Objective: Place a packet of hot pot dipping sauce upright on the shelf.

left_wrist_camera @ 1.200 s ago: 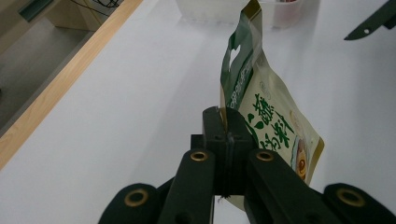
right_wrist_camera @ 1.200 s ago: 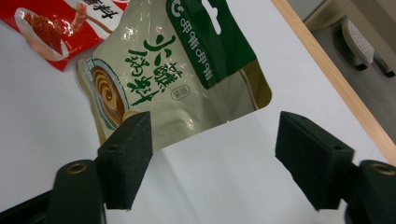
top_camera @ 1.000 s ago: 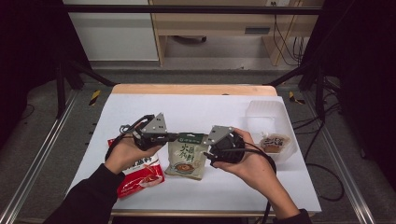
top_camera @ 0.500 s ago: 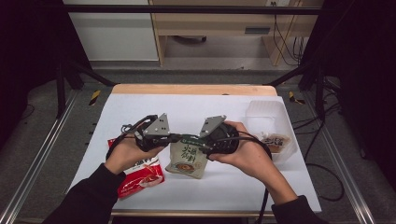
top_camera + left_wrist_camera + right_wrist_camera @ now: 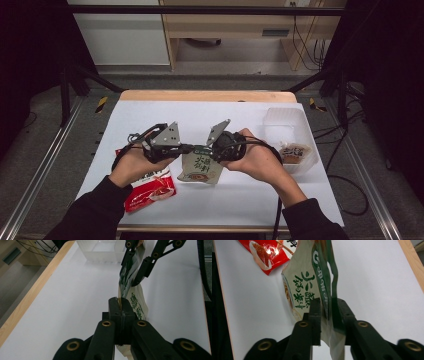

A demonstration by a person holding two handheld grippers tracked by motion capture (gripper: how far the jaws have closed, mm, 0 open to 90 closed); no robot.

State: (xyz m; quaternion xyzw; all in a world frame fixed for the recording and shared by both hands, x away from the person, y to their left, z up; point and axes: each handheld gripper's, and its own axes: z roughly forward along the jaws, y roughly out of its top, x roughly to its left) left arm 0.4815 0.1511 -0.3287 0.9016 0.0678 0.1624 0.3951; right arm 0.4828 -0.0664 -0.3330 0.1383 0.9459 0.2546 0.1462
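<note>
The green-and-cream sauce packet [image 5: 201, 167] is hanging between the two grippers above the middle of the white table [image 5: 240, 190], its lower end near the surface. The left gripper [image 5: 186, 148] is pinching the packet's top edge with jaws pressed tight. The right gripper [image 5: 207, 149] has just been closing; its jaws are flanking the same edge, a gap still showing on one side. The red packet [image 5: 149, 189] is lying by the near left edge, the clear plastic container [image 5: 290, 130] along the right edge, leaving bare table beyond. The left gripper view is showing the wooden far rim [image 5: 32, 290]; the right gripper view is revealing the packet's printed face [image 5: 304, 287].
</note>
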